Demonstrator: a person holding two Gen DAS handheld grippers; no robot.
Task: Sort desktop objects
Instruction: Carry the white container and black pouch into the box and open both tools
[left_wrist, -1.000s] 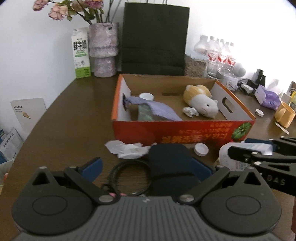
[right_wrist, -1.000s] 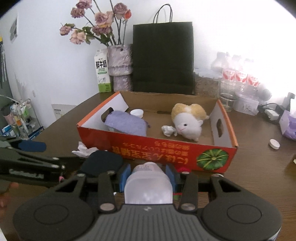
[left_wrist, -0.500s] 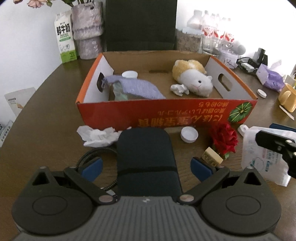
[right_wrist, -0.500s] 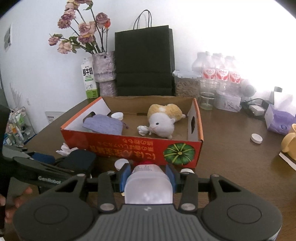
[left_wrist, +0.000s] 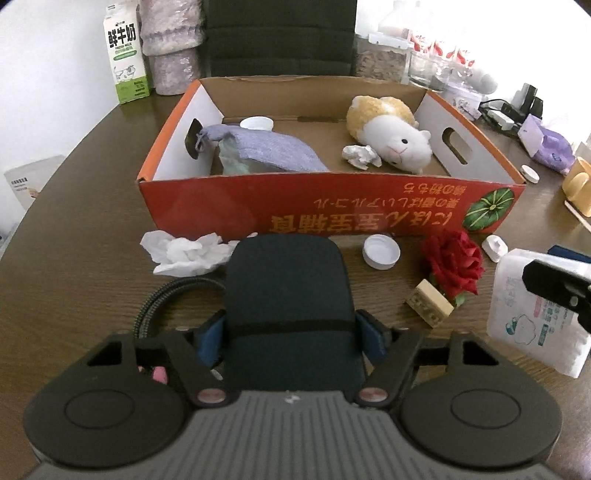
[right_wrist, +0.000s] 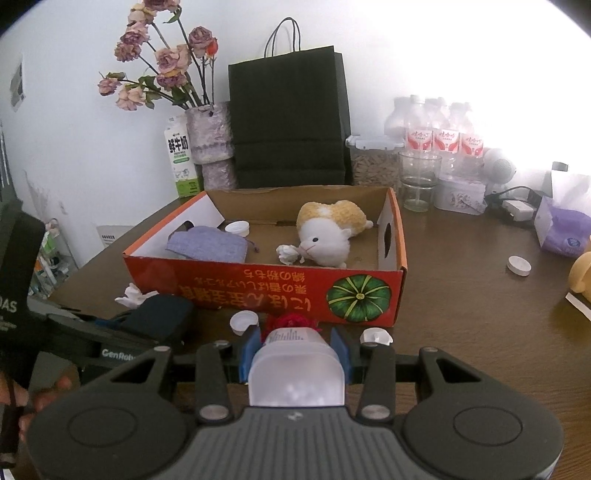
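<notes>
Your left gripper (left_wrist: 288, 332) has just been closing its jaws on the dark pouch (left_wrist: 286, 291) that lies on the bench (left_wrist: 81, 221) in front of the orange box (left_wrist: 332, 210); the blue pads now sit against both sides of the pouch, so it looks clamped, though not yet lifted. A black cable (left_wrist: 162, 299) curls just beside it on the left, and a crumpled tissue (left_wrist: 184, 253) lies beyond that.

Your right gripper (right_wrist: 295, 350) has its jaws clamped on a white packet of wipes (right_wrist: 295, 373), which it holds above the bench near the box's front wall.

The step in hand seems to be gathering loose items for the box, where a plush hamster (left_wrist: 391, 136), a grey cloth bag (left_wrist: 266, 151) and a cap already lie. Next, lift the pouch straight up, check that the cable does not trail with it, then carry both items over the front wall and release them in the free space in the middle.
</notes>
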